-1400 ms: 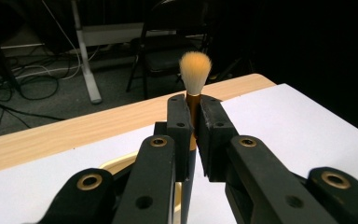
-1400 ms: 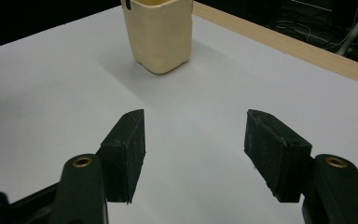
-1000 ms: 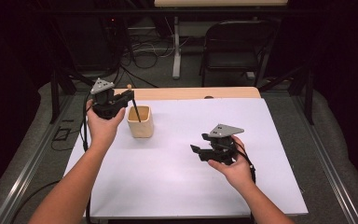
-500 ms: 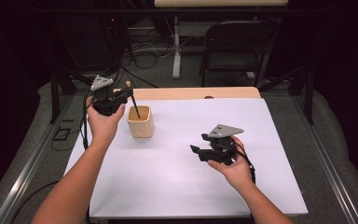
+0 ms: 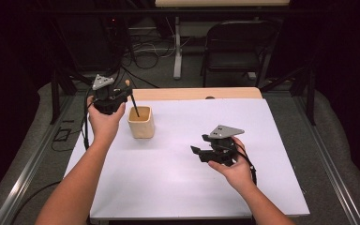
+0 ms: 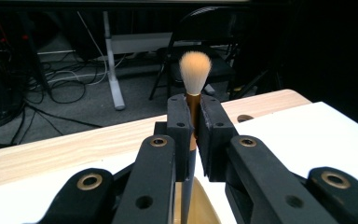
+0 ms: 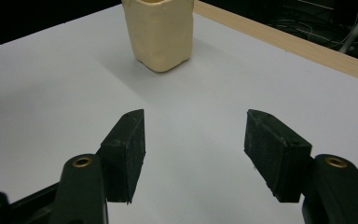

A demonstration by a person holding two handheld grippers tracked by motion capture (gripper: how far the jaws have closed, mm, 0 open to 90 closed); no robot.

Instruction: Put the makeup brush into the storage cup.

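A brush [image 6: 195,70] with pale bristles, a copper collar and a dark handle stands upright between the jaws of my left gripper [image 6: 194,135], which is shut on it. In the high view the left gripper [image 5: 117,96] is held just left of a cream cup [image 5: 141,122], and the brush handle [image 5: 134,107] slants down into the cup's mouth. My right gripper [image 5: 198,153] hovers over the white table sheet [image 5: 168,173] at the right, pointing toward the cup [image 7: 161,32]. Its jaws [image 7: 193,149] stand open with nothing between them.
The white sheet covers a wooden table whose bare far edge [image 5: 197,93] has a small round hole [image 5: 209,98]. Beyond it are a dark folding chair [image 5: 236,47], desk legs and loose cables on the floor. Grey padding lines both sides of the table.
The left gripper has risen a little with the brush, so more of the handle shows above the cup. The right gripper has stayed put.
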